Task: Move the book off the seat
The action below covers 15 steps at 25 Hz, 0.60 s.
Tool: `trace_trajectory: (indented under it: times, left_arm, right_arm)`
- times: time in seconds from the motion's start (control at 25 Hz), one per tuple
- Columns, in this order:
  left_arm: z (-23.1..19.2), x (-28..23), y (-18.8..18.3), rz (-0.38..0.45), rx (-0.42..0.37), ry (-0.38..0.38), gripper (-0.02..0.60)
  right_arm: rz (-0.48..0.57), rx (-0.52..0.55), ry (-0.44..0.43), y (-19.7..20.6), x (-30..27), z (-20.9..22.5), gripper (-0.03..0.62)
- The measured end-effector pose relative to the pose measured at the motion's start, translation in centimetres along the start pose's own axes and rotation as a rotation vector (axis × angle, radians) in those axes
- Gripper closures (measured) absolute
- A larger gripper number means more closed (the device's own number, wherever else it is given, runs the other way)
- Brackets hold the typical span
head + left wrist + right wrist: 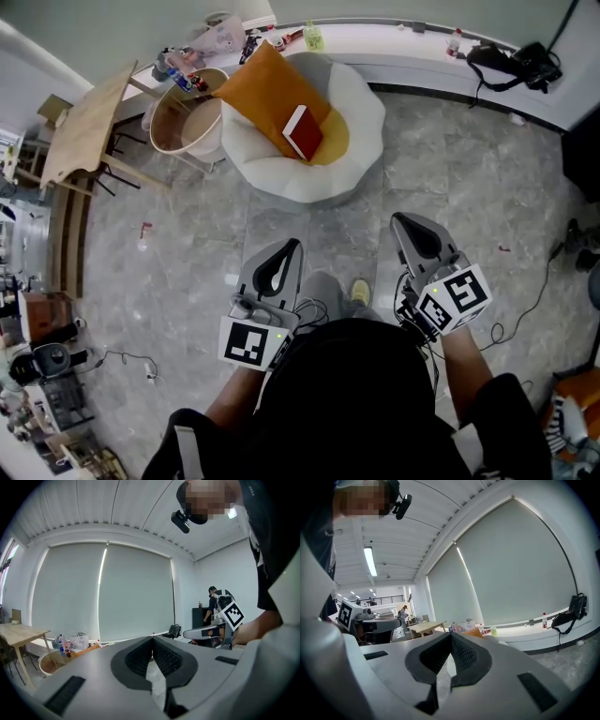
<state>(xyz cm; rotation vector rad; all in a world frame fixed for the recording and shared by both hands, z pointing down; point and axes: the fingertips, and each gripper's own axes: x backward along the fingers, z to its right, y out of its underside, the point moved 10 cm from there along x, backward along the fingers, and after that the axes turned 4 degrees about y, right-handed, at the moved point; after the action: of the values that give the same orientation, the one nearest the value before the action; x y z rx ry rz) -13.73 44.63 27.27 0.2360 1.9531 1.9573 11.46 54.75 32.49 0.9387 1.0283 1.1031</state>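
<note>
A red book (303,132) lies on an orange cushion (272,94) in the round white seat (361,122) at the top of the head view. My left gripper (292,246) and right gripper (403,223) are held side by side over the grey floor, well short of the seat, both pointing toward it. Each has its jaws shut with nothing between them, as the left gripper (152,641) and right gripper (451,637) show in their own views. The book is hidden behind the jaws in both gripper views.
A round wooden tub (187,122) with bottles on its rim stands left of the seat, and a wooden table (89,127) further left. A white ledge (422,42) runs behind, with a black bag (516,64) on it. Cables (525,309) trail on the floor at right.
</note>
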Motion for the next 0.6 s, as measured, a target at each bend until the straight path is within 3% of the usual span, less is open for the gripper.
trace_trajectory:
  times: [0.08,0.4,0.6]
  left_arm:
    - [0.1,0.1,-0.1,0.020,-0.014,-0.002,0.569]
    - [0.4,0.7,-0.6,-0.026,-0.032,-0.023,0.569]
    - [0.9,0.1,-0.6,0.024,-0.033,-0.016,0.569]
  right_arm:
    - [0.007,0.004,-0.002,-0.1,0.1,-0.1,0.585]
    - [0.026,0.009,-0.008,-0.8,-0.1,-1.0,0.585]
    - [0.023,0.019,-0.017,-0.8,-0.2,-0.8,0.585]
